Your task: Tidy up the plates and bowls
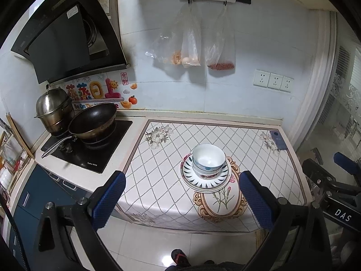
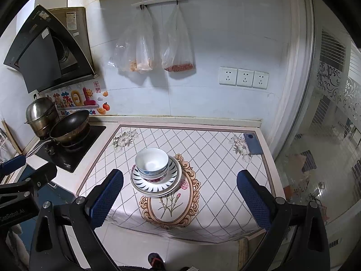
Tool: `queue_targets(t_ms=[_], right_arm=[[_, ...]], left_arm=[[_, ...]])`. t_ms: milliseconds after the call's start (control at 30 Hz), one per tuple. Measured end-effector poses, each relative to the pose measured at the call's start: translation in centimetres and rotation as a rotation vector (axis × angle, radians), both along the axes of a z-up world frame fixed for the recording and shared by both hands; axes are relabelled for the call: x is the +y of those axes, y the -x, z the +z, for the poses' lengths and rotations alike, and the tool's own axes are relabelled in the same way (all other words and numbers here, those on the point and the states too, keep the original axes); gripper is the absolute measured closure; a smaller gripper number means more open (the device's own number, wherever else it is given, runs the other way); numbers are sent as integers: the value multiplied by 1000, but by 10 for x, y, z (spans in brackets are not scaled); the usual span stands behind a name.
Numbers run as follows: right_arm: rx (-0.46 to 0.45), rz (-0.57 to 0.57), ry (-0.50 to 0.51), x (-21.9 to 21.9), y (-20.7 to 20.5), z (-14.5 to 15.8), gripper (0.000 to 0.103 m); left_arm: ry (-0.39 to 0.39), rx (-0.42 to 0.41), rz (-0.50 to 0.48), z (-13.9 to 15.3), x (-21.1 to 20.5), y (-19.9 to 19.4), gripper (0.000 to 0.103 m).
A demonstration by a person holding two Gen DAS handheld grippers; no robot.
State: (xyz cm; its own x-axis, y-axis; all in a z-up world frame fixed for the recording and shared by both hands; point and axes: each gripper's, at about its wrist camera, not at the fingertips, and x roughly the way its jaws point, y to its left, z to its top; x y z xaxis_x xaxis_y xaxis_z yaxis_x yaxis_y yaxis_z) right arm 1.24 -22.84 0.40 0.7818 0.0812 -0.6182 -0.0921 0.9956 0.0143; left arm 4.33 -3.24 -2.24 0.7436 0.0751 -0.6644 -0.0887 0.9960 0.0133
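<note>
Item one, the stack: nested bowls [image 1: 208, 160] sitting on stacked plates [image 1: 204, 184], on the patterned mat [image 1: 180, 140] that covers the counter. From my left gripper [image 1: 181, 199] the stack lies ahead, between the two blue pads and nearer the right one, well apart from both. From my right gripper [image 2: 180, 197] the same bowls [image 2: 152, 163] and plates [image 2: 155, 186] lie ahead, close to the left pad but not touching it.

Item two, tool state: I see both grippers spread wide, jaws holding nothing.

Item three, writing: "DAS" on the right gripper's body as seen in the left view; "GenRobot.AI", partly cut off, on the left gripper's body in the right view. Wall stickers [image 1: 94, 91] carry large coloured Chinese characters and, below, "Be On" before the wok [image 1: 93, 122] hides the rest. Small print on the stove [image 1: 90, 149] front edge and labels on the hood [image 1: 65, 38] I cannot read.

Item four, pose: I hold both grippers side by side off the counter's front edge, above the floor, angled down at the mat. A phone [image 1: 278, 140] lies at the mat's far right corner. A shoe [image 1: 179, 257] shows below.
</note>
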Motion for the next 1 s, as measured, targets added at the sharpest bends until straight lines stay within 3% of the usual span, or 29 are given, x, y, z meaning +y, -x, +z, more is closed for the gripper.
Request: queue_targets(t_ms=[1000], right_arm=[[7, -1, -4, -16, -3, -3, 0]], left_arm=[[6, 5, -4, -2, 2, 1, 0]])
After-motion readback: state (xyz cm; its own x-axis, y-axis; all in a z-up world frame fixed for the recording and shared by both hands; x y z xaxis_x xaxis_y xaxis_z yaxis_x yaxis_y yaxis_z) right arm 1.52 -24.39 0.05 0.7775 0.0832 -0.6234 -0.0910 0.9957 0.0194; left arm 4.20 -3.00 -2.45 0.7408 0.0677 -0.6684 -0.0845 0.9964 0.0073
